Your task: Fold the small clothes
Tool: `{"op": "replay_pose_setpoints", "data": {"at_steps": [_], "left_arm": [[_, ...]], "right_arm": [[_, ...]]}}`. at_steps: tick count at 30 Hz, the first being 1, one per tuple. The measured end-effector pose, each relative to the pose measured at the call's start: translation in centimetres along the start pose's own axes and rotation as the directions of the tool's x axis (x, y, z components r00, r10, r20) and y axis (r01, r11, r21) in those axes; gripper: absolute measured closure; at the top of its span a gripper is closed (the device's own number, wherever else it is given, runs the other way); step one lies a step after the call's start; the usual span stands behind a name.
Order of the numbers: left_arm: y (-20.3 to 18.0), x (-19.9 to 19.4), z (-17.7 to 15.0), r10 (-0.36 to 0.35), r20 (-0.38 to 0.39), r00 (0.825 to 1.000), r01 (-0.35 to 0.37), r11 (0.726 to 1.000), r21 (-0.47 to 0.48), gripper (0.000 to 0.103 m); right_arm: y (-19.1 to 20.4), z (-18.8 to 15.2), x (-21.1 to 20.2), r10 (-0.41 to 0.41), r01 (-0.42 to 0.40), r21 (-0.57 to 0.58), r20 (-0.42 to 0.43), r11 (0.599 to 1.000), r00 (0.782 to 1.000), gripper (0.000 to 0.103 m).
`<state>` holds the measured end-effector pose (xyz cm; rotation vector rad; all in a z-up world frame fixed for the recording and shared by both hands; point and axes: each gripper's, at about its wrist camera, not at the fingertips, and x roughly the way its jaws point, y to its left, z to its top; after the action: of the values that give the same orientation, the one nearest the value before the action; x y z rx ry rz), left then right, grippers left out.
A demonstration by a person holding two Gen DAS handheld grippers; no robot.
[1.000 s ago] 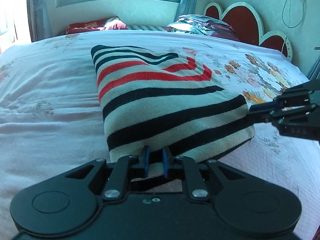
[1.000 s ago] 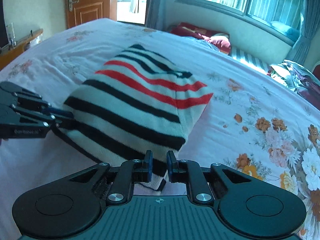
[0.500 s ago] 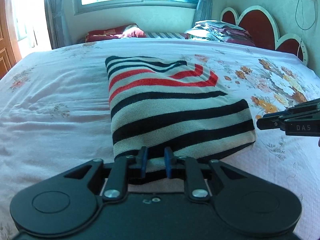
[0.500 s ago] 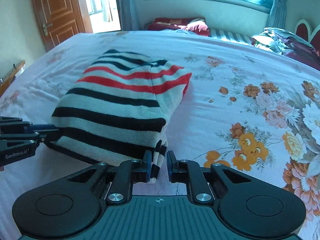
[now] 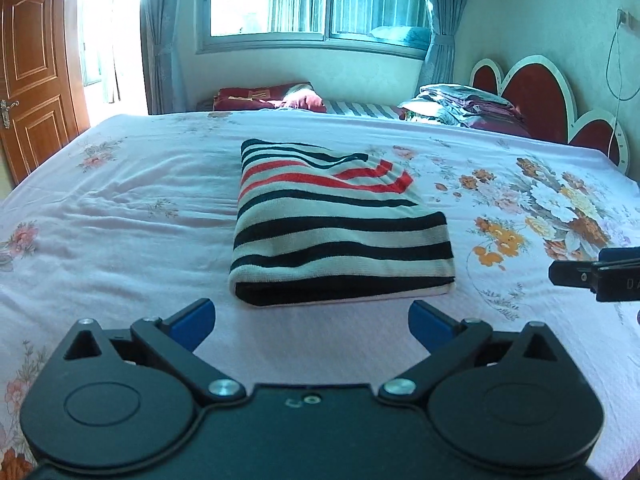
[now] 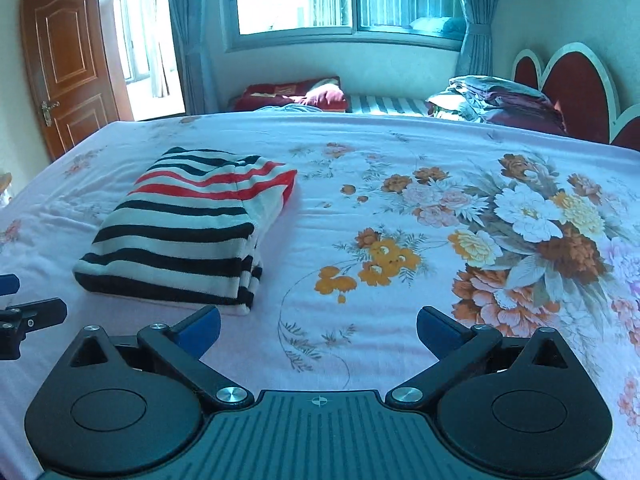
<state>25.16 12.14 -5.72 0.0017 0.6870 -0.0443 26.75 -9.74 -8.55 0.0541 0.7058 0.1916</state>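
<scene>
Both pairs of our blue-padded fingers [image 5: 192,318] are spreading wide, and nothing lies between them. Our left gripper [image 5: 311,320] hangs over bare pink bedsheet [image 5: 120,240], just short of the near folded edge of the striped sweater [image 5: 340,232] and not touching it. Our right gripper [image 6: 318,326] is off the sweater's right side, its left finger [image 6: 200,328] near the sweater's near right corner, its jaws likewise opening on nothing but sheet.

We take the sweater [image 6: 188,232] as our landmark: it lies folded into a thick, neat rectangle flat on the bed, black and cream stripes at the near end, red stripes farther back, its layered side edges showing on the right. To its right the sheet carries a large print of orange, white and brown flowers [image 6: 532,236]. Beyond it, across the bed, a dark red cushion [image 5: 264,98] rests below the window [image 5: 312,0], and farther right a stack of folded bedding [image 5: 464,106] sits against the red scalloped headboard [image 5: 536,92]. Far to the sweater's left stands a wooden door [image 5: 36,68]. In each wrist view the tip of the other gripper pokes in from the edge, level with the sweater's near end and apart from it.
</scene>
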Motion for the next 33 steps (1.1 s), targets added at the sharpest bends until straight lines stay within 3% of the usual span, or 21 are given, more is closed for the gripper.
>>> {"op": "replay_pose_setpoints", "data": {"at_steps": [13, 33], "left_arm": [[-3.9, -9.9, -1.7, -0.014, 0.098, 0.995, 0.011, 1.0, 0.03, 0.0], [-5.2, -16.9, -4.1, -0.014, 0.174, 0.985, 0.009, 0.999, 0.031, 0.001]], "right_arm": [[1.5, -3.7, -10.9, 0.034, -0.033, -0.011, 0.087, 0.999, 0.996, 0.0], [3.1, -6.0, -17.4, 0.07, -0.066, -0.036, 0.127, 0.997, 0.989, 0.0]]}}
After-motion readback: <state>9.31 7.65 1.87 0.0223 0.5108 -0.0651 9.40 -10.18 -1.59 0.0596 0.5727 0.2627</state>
